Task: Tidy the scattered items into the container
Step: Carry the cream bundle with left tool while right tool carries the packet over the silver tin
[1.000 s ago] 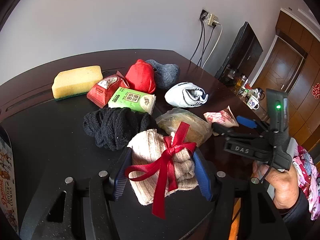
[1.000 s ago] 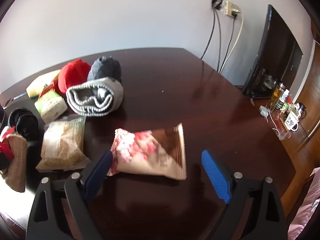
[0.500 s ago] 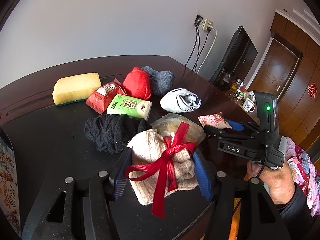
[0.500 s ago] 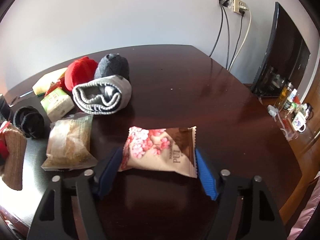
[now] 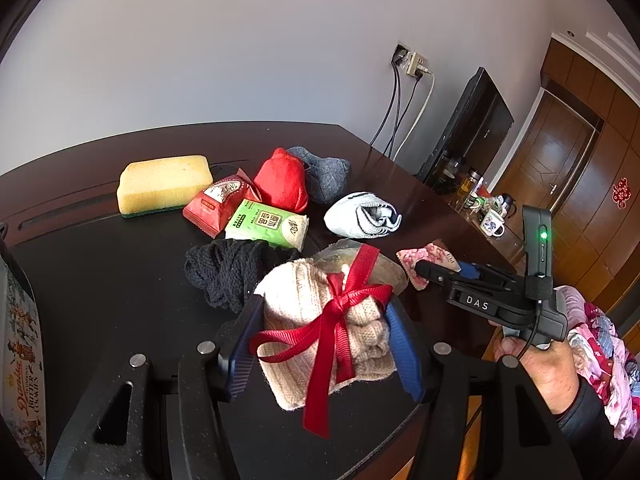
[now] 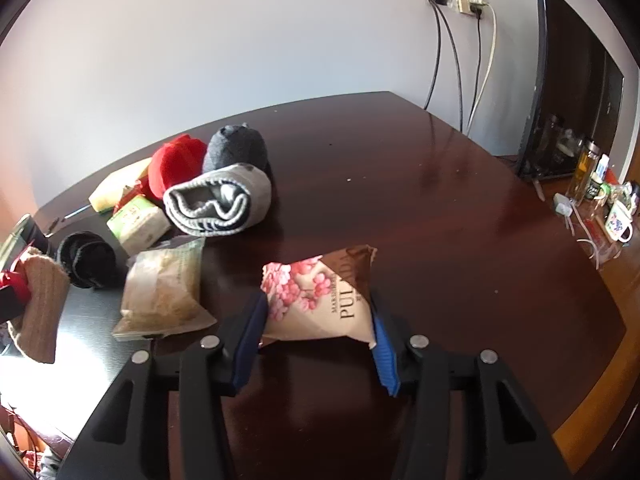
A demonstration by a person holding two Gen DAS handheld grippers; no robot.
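Note:
My left gripper (image 5: pixel 324 340) is shut on a beige knitted bundle (image 5: pixel 316 308) tied with a red ribbon, held above the dark table. My right gripper (image 6: pixel 316 332) is shut on a pink-and-brown snack packet (image 6: pixel 320 300), lifted just off the table top; the same packet (image 5: pixel 424 258) shows in the left wrist view with the right gripper (image 5: pixel 444 274) on it. Scattered on the table lie a black knit item (image 5: pixel 228 268), a clear-wrapped pastry (image 6: pixel 164 292), a green tissue pack (image 5: pixel 268 226), a red packet (image 5: pixel 220 204), a yellow sponge (image 5: pixel 164 184), and red (image 5: pixel 284 184), grey (image 5: pixel 328 176) and white (image 5: pixel 360 220) sock rolls.
A butter-cookie tin (image 5: pixel 20 352) stands at the far left edge of the left wrist view. A hand (image 5: pixel 548 368) holds the right gripper's handle. A TV (image 6: pixel 576 80), wall cables (image 6: pixel 460 60) and a side shelf with mugs (image 6: pixel 616 220) lie beyond the table's right edge.
My right gripper has closed from open onto the snack packet and raised it slightly. The left gripper keeps holding the beige bundle, nearly still.

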